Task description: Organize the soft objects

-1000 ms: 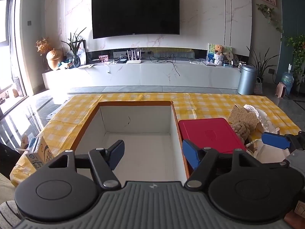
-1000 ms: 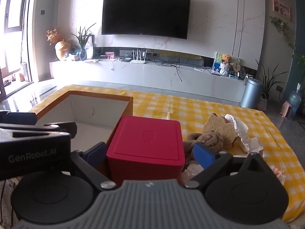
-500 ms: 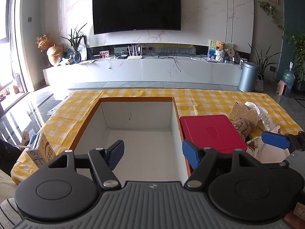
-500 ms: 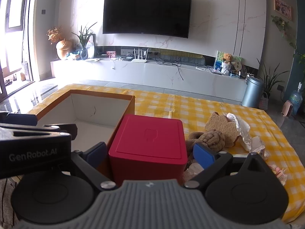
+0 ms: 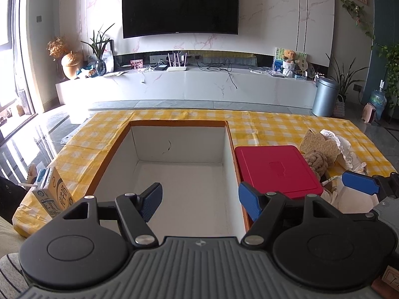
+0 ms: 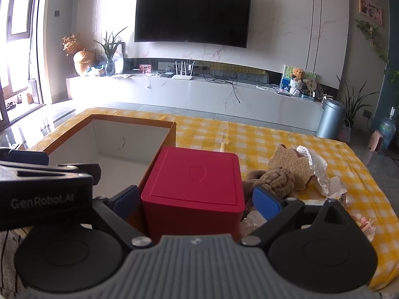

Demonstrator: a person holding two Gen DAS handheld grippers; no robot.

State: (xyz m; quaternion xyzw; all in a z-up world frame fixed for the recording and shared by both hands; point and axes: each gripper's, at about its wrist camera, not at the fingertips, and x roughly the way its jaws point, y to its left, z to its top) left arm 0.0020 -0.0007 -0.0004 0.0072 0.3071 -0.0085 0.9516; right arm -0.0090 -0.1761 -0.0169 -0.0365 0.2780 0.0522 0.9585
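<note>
Left gripper open over empty carton; right gripper open astride red box, plush at 2 o'clock.

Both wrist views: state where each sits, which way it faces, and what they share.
Left wrist: on the left hand-held gripper, looking down into the empty cardboard box; open fingers and the right hand-held gripper's blue pad at the right edge show.
Right wrist: on the right hand-held gripper, facing the red box between its open fingers; the left gripper's body intrudes at left.
Shared: both boxes, the knitted toy, the TV.
</note>
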